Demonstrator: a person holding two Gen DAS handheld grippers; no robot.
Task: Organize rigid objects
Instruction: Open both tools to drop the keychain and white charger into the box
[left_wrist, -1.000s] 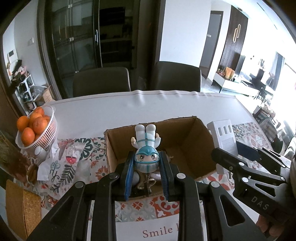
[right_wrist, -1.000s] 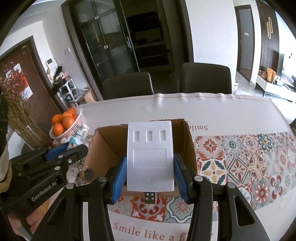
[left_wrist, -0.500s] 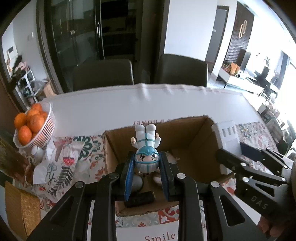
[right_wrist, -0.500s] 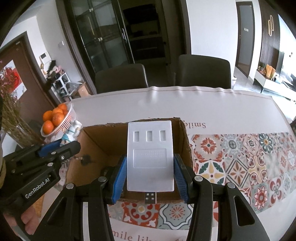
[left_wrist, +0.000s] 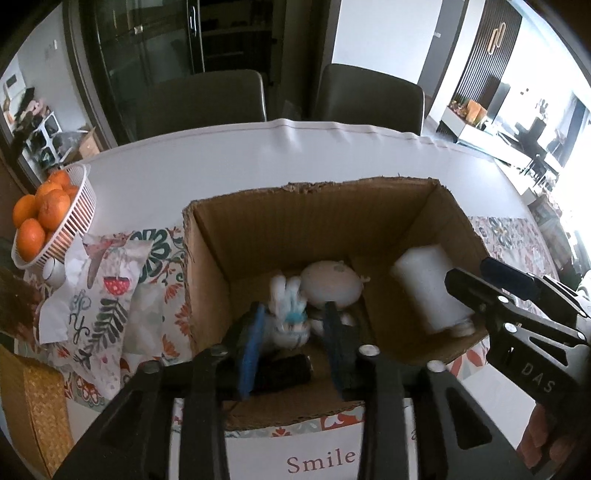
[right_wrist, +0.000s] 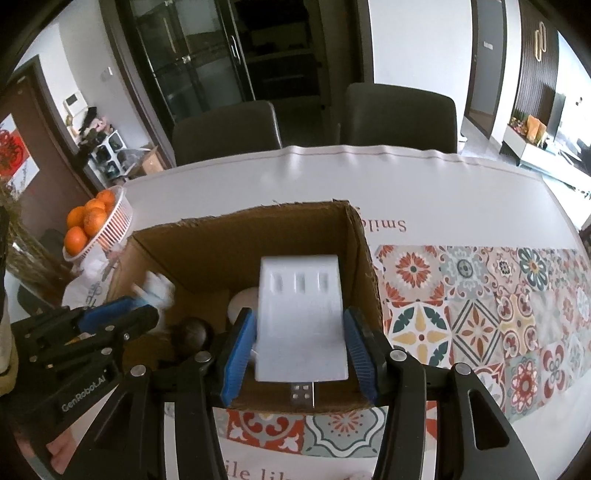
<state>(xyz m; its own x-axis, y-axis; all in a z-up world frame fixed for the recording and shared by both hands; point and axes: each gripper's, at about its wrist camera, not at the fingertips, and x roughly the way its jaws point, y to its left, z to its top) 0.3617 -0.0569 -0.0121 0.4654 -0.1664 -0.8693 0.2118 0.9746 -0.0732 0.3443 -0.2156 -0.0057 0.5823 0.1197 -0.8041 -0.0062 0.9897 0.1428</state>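
Note:
An open cardboard box (left_wrist: 314, 184) (right_wrist: 258, 218) stands on the table under both grippers. My left gripper (left_wrist: 293, 314) hangs inside it with its jaws opening. A small white and blue figurine (left_wrist: 288, 321), blurred, sits loose between the blue pads (left_wrist: 251, 343). My right gripper (right_wrist: 299, 317) is over the box's right half, jaws opening. A white plug adapter (right_wrist: 299, 288) (left_wrist: 428, 291) tilts forward between them, blurred, with a gap at the left pad. On the box floor lie a round beige object (left_wrist: 328, 284) and a black item (left_wrist: 284, 373).
A white basket of oranges (left_wrist: 55, 221) stands at the left, with a patterned paper bag (left_wrist: 103, 295) and a woven box (left_wrist: 37, 406) beside it. A tiled runner (right_wrist: 480, 314) covers the table right of the box. Two dark chairs (left_wrist: 207, 103) stand at the far side.
Both grippers have sunk toward the box. The left jaws have parted and the figurine has slipped lower between them. The adapter has tipped forward into the box.

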